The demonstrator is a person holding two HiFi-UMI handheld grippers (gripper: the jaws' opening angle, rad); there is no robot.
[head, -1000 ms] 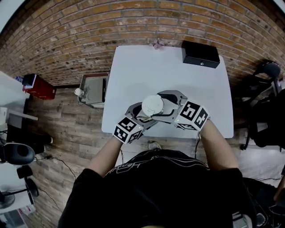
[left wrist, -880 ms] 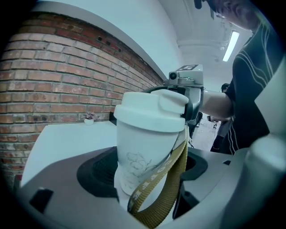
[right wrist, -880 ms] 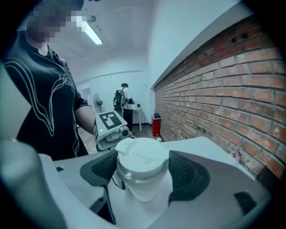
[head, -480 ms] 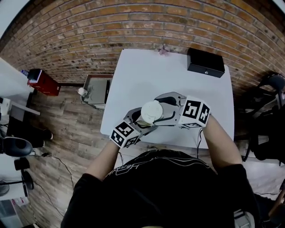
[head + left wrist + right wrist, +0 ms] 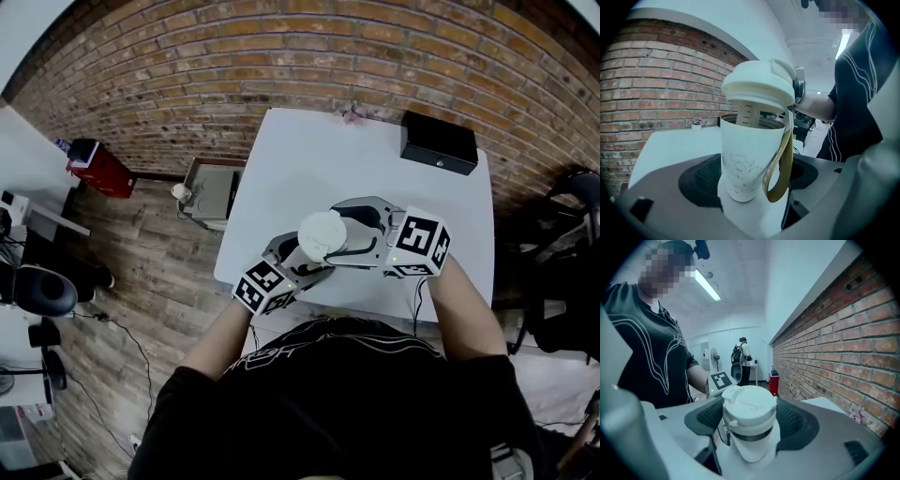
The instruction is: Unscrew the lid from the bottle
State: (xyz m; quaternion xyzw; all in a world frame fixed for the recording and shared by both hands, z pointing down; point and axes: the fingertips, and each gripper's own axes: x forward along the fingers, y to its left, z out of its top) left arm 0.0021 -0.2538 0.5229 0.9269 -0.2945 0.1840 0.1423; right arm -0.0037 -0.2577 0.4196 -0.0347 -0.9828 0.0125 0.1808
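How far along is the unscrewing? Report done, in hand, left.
Done: the lid sits raised above the white bottle's rim. In hand: left gripper clamps the bottle, right gripper grips the lid. Left: lift its strainer tube clear of the mouth.

Pretty sure I'm in some lab or office workspace, not a home. Bare brick wall (image 5: 281,56) down one side, wood-plank floor (image 5: 150,262), a plain white bench (image 5: 319,159) in front of me, strip light (image 5: 707,284) overhead, a standing fan (image 5: 714,357), a red cabinet (image 5: 98,171), and a person with a backpack (image 5: 740,359) at the far end.
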